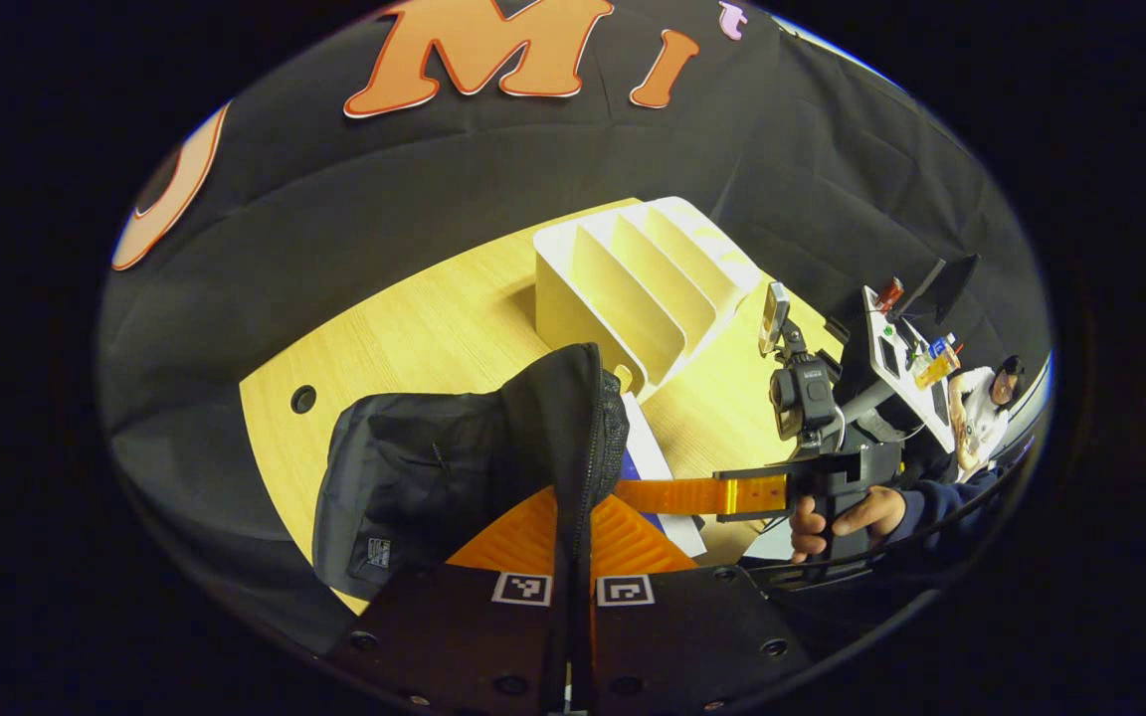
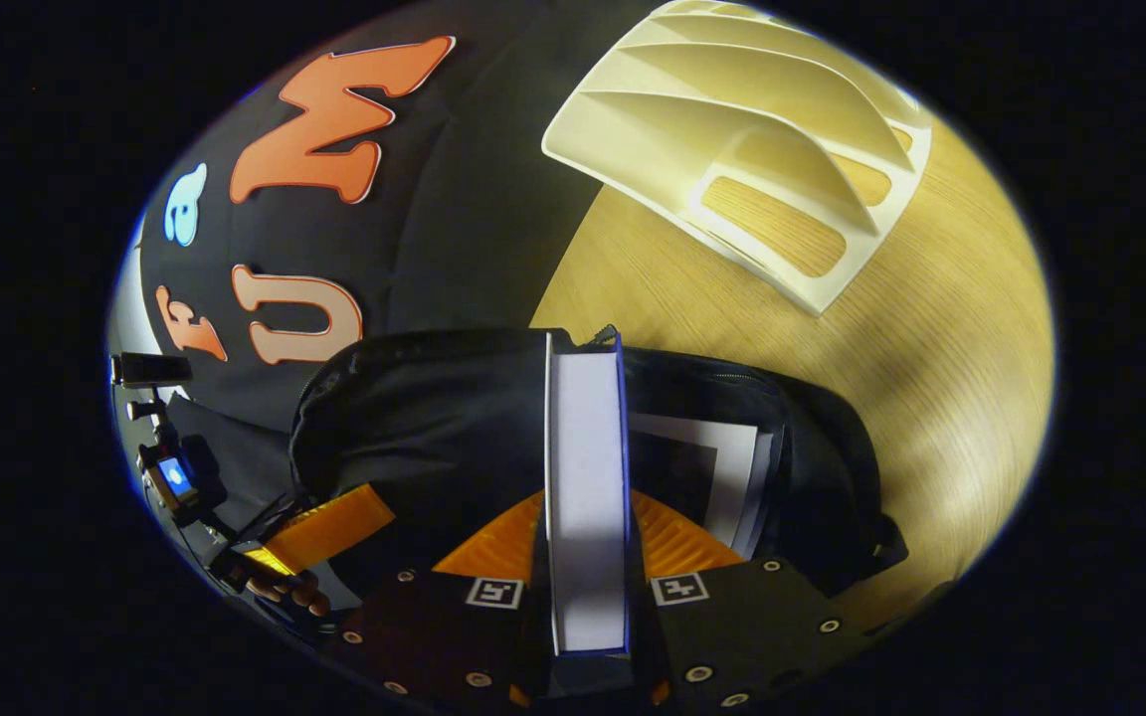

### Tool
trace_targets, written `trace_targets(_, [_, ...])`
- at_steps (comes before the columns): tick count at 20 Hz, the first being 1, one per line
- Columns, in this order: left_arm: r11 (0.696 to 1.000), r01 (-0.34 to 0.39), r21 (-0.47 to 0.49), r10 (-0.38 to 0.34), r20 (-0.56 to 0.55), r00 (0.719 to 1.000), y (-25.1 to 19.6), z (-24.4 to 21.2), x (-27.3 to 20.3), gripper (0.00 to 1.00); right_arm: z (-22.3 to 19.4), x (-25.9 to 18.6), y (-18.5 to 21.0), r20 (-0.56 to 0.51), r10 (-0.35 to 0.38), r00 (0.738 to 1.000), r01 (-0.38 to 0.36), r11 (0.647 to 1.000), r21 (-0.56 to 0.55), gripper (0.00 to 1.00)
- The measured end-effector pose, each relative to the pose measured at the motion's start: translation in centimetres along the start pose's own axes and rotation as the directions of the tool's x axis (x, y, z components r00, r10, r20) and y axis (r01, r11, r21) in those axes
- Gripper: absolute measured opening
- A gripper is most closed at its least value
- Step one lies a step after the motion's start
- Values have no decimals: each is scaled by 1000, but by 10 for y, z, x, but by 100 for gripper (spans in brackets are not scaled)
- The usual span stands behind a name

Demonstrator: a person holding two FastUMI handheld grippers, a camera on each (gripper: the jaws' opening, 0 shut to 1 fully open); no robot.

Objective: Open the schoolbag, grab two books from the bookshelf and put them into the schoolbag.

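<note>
Schoolbag (image 2: 434,418) flap in left gripper (image 1: 573,557), book (image 2: 585,497) in right gripper (image 2: 588,587).

The schoolbag (image 2: 434,438) hides most of a book (image 2: 722,467) inside, and the right claw's (image 1: 633,494) tips, apparently

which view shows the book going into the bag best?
Right gripper view. The book stands edge-on between the right gripper's fingers, over the open schoolbag. The left gripper view gives just a sliver of book past the schoolbag's edge, which the left gripper pinches.
</note>
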State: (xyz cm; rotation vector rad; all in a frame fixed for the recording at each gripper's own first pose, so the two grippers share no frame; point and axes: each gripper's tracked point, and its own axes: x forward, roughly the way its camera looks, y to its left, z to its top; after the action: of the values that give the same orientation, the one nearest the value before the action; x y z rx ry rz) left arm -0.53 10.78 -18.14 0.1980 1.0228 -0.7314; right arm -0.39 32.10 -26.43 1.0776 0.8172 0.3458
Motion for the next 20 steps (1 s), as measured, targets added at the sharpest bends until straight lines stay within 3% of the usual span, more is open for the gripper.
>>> trace_targets(1, [1000, 8, -6, -8, 1, 1000, 0, 0, 2, 3, 3, -2, 2, 18, -4, 1000, 4, 1000, 13, 43])
trace_targets(2, [1000, 12, -13, -12, 4, 1000, 3, 1, 4, 2, 11, -7, 3, 76, -2, 997, 0, 1000, 23, 34])
trace_targets(4, [1000, 22, -22, -21, 8, 1000, 11, 0, 9, 3, 23, -12, 2, 127, -7, 992, 3, 999, 33, 31])
trace_targets(5, [999, 26, -24, -25, 8, 1000, 12, 2, 10, 2, 26, -14, 1, 159, -6, 987, -3, 998, 56, 41])
trace_targets(6, [999, 32, -22, -32, 8, 999, 12, 3, 11, 2, 30, -14, 4, 181, -7, 983, -6, 997, 77, 31])
trace_targets(9, [999, 43, -18, -43, 11, 999, 11, 0, 11, 3, 31, -17, 6, 238, -17, 971, 4, 999, 53, 29])
trace_targets(10, [999, 49, -20, -49, 6, 999, 11, 1, 12, 3, 27, -16, 6, 232, -18, 973, 3, 998, 64, 40])
trace_targets(11, [999, 51, -17, -51, 7, 999, 10, 1, 13, 2, 23, -15, 5, 240, -21, 971, 5, 998, 66, 30])
trace_targets(20, [996, 57, 67, -56, -17, 998, -12, -6, 22, 3, -47, 6, -5, 72, -4, 997, -3, 995, 101, 34])
